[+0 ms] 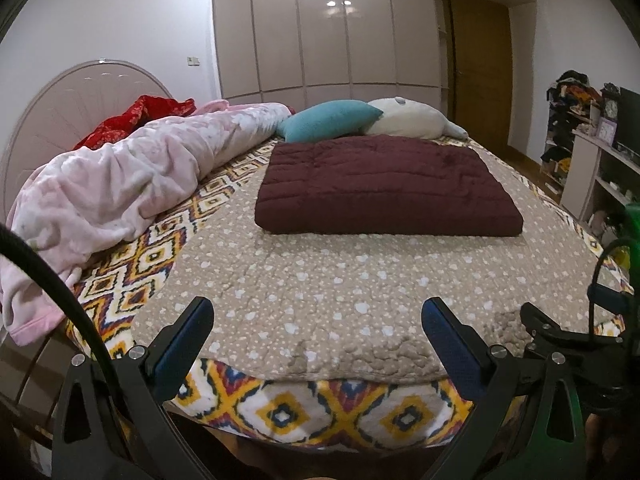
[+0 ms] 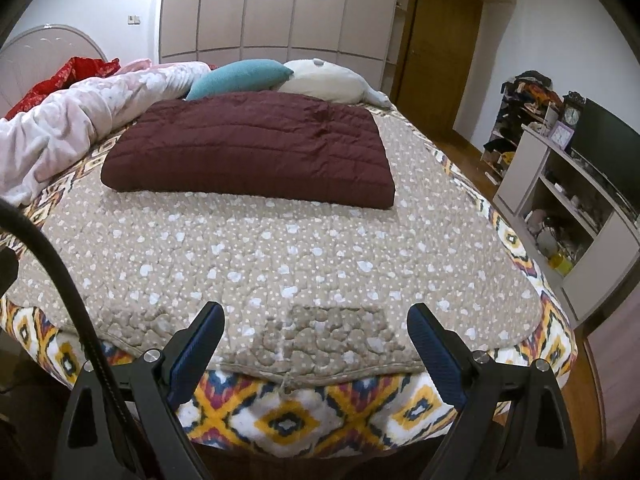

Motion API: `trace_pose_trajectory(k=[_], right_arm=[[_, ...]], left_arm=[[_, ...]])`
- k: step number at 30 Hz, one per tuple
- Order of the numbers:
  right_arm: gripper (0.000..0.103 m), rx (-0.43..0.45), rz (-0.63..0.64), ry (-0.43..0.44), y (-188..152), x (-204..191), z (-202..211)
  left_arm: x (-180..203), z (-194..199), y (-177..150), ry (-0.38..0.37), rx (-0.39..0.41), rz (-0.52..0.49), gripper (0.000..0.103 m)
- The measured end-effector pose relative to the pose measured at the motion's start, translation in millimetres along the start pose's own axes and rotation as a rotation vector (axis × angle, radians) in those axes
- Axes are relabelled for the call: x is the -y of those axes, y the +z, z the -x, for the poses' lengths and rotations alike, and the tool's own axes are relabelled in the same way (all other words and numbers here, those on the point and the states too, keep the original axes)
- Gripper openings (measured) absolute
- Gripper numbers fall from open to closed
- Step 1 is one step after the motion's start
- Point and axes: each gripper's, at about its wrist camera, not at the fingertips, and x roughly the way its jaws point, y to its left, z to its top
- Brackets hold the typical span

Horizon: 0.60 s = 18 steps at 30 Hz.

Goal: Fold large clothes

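A folded maroon quilted garment [image 1: 384,188] lies flat on a beige quilt with white spots [image 1: 332,288] spread over the bed; it also shows in the right wrist view [image 2: 252,152], on the same quilt [image 2: 260,256]. My left gripper [image 1: 318,320] is open and empty, above the quilt's near edge. My right gripper [image 2: 316,326] is open and empty, above the near edge too, further right. The right gripper's frame shows in the left wrist view [image 1: 560,332].
A crumpled pink blanket [image 1: 132,176] and a red cloth [image 1: 136,116] lie along the bed's left side. A teal cushion [image 1: 332,118] and a white plush [image 1: 412,118] sit at the far end. Shelves [image 2: 560,208] with a TV stand to the right. Patterned bedsheet [image 2: 288,420] hangs at the front.
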Motion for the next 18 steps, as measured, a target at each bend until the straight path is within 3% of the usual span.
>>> trace_pose_trajectory(k=[18], right_arm=[[0.095,-0.031,0.007,0.014,-3.2,-3.9,-7.3]], left_arm=[[3.7,-14.7,-6.9,-0.005,-0.075,-0.010,0.103]])
